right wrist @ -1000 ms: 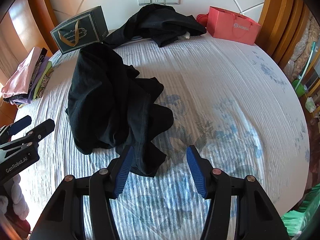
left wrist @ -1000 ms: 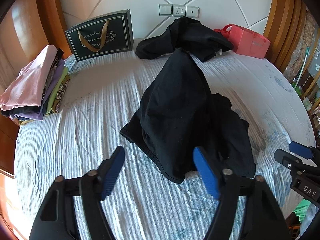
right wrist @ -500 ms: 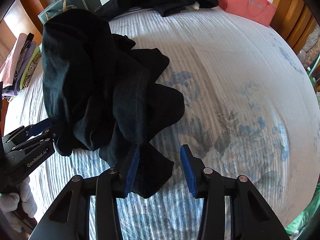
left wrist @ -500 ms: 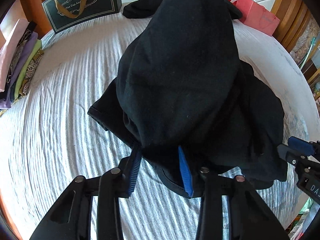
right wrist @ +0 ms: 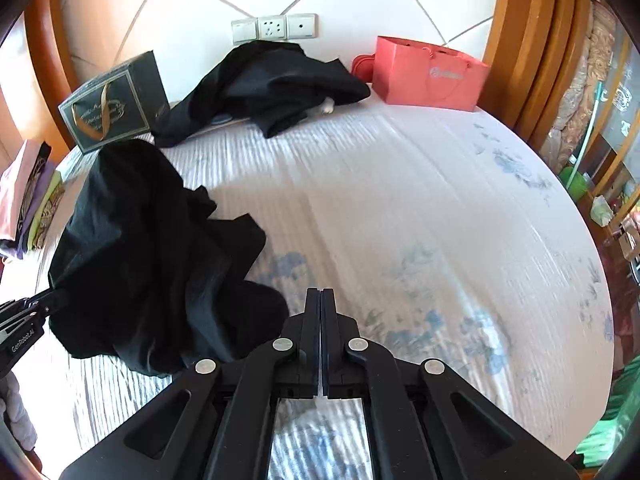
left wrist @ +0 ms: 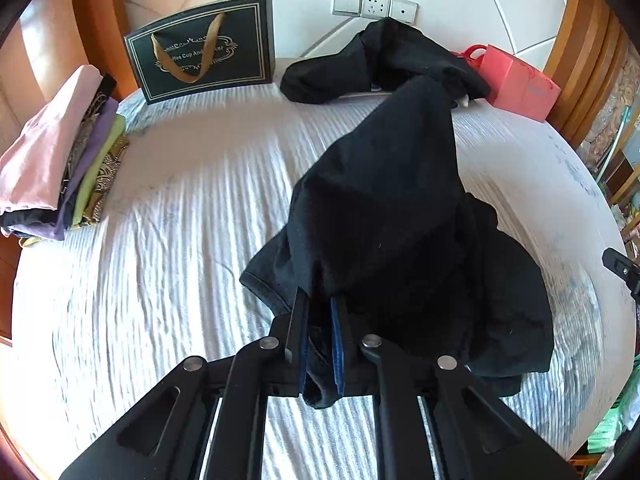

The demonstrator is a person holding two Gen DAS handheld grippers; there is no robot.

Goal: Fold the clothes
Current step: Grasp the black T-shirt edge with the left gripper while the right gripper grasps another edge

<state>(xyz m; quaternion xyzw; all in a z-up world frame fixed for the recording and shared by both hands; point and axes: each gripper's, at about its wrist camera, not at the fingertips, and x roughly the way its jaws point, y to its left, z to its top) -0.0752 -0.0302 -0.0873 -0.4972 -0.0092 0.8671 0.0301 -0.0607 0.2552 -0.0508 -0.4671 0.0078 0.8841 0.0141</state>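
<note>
White ribbed bed [left wrist: 168, 264]. Left gripper [left wrist: 319, 312] has just closed onto the black garment's [left wrist: 392, 216] near hem. Right gripper [right wrist: 320, 300] has snapped together on nothing.

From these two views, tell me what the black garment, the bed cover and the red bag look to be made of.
Black garment: soft matte knit, probably cotton jersey; it drapes limply, with a stitched hem.
Bed cover: white woven cloth with a crinkled, ribbed texture and faded blue flower print, possibly seersucker-like cotton.
Red bag: stiff paper or card with a smooth, faintly glossy finish; flat panels, crisp edges, cord handle.
</note>
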